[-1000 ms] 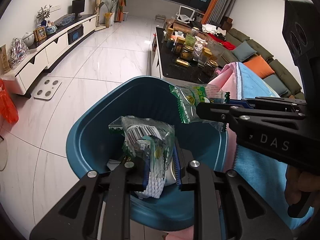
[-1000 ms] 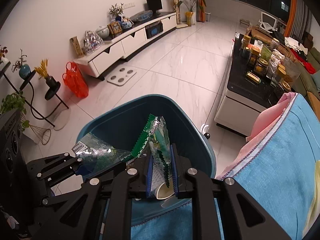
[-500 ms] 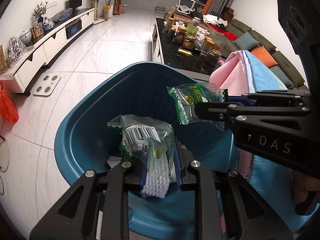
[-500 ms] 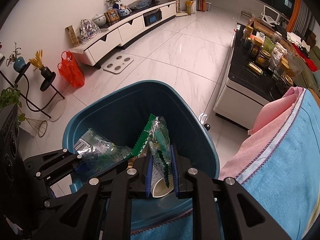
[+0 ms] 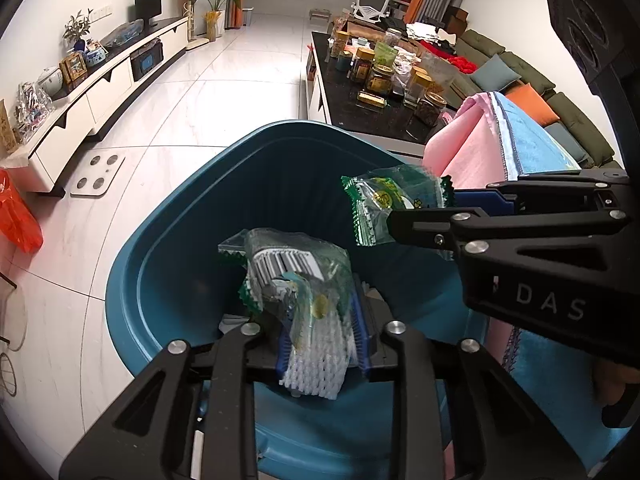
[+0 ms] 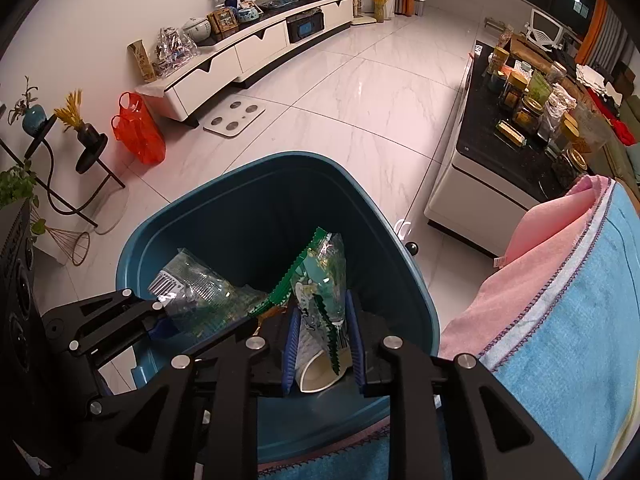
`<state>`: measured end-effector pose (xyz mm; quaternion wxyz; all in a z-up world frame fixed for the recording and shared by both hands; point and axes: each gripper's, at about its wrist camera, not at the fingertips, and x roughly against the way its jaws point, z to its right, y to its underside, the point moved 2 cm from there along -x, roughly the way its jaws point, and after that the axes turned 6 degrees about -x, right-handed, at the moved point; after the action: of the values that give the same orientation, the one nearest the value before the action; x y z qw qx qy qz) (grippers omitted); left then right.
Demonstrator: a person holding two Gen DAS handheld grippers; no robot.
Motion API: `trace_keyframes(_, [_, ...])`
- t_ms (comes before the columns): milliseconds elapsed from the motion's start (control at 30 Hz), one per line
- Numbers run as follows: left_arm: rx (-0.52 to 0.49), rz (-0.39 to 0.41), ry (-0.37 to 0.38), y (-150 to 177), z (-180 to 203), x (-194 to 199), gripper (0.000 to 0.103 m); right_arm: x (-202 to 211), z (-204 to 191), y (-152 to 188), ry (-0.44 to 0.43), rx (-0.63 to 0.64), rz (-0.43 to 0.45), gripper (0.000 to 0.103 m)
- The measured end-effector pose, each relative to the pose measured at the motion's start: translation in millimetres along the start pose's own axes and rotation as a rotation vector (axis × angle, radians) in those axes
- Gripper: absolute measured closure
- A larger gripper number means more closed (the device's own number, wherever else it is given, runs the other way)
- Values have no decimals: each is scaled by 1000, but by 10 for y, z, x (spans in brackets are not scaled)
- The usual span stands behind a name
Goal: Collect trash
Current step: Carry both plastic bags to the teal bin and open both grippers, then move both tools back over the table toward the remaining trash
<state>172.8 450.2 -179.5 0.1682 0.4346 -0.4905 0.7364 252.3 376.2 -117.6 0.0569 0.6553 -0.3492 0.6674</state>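
- The left gripper (image 5: 320,348) has a crinkly see-through wrapper (image 5: 296,276) between its blue ribbed pads, bunched up with a bit of white foam net (image 5: 316,364). The wrapper has green zigzag edges and a barcode.
- Its jaws have just been opening. The net now sits loosely between them, and I cannot tell if the pads still pinch it.
- The right gripper (image 6: 322,348) has a second shiny green and clear wrapper (image 6: 320,276) standing up between its pads, also with saw-tooth edges.
- Its jaws have just been opening too. There is a gap on each side of that wrapper, so it is not pinched.
- Both wrappers hang over the open mouth of a smooth blue plastic bin (image 6: 140,248) with rounded corners and ribbed inner walls.
- A white paper cup (image 6: 320,372) lies down inside the bin.
- Compared with a second ago, the bin looks bigger and closer in both views.
- A soft pink and blue towel (image 6: 560,320) hangs just beside the bin.
- The bin stands on a shiny white tiled floor (image 6: 340,100).
- Farther off, a dark bench (image 5: 360,116) carries many jars.
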Motion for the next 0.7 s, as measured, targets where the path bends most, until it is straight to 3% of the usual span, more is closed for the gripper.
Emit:
trace_keyframes(233, [-14, 13, -24, 23, 10, 37, 51, 44, 19, 0, 0, -13, 14, 73])
trace_keyframes(433, [-13, 54, -46, -1, 15, 193, 42, 175, 91, -2, -7, -35, 54, 67])
trace_keyframes(700, [-26, 165, -93, 19, 74, 702, 15, 699, 143, 78, -1, -25, 210, 47])
